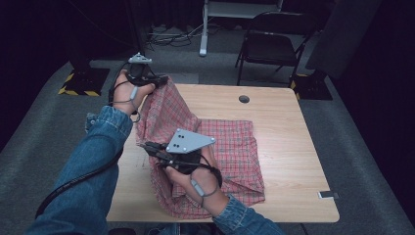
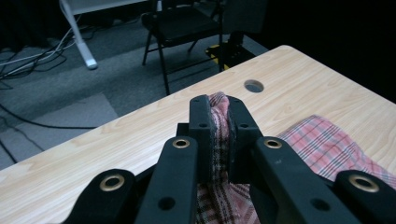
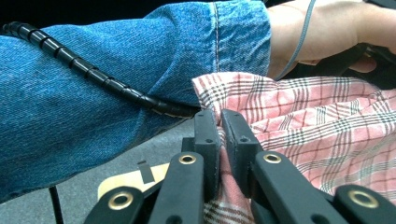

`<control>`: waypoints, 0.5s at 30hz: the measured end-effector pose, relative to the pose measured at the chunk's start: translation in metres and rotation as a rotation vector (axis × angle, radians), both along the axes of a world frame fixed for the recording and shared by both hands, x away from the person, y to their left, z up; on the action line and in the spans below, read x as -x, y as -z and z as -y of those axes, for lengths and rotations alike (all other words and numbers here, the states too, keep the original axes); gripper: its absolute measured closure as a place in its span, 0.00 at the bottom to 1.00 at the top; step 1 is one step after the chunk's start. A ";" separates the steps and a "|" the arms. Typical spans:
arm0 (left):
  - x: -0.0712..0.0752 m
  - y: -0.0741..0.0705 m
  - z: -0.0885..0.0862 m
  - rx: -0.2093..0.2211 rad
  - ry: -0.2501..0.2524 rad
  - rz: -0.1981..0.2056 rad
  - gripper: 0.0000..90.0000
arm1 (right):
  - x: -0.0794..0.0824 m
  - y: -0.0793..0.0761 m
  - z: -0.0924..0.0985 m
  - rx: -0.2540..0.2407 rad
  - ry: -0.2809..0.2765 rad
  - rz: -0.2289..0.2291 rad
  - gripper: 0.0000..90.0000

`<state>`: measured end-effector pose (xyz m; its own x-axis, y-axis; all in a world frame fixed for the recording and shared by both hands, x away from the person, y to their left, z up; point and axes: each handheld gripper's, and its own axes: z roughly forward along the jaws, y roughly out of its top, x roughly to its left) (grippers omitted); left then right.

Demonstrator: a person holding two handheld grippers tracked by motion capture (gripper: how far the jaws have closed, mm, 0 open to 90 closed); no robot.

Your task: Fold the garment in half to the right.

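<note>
Both grippers clamp the red plaid shirt point(image 1: 230, 147). L gripper point(image 1: 155, 82) pinches a bunched edge of fabric w/ jaws closed on it, held up past the far left corner of the wooden table point(image 1: 293, 147); in left gripper view cloth is squeezed between my pads point(image 2: 212, 126). R gripper point(image 1: 152, 148) bites another edge lower down, near the table's left side, jaws tight on cloth. Shirt hangs stretched between the two, rest lies crumpled on the tabletop. My denim sleeve point(image 3: 93, 93) sits just beside the R jaws.
</note>
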<state>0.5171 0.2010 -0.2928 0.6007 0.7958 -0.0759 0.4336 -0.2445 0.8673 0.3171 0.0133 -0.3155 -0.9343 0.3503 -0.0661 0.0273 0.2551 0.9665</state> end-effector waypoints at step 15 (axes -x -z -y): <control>-0.013 0.019 0.065 0.013 0.062 -0.022 0.92 | 0.006 0.009 0.070 0.002 0.101 -0.016 0.95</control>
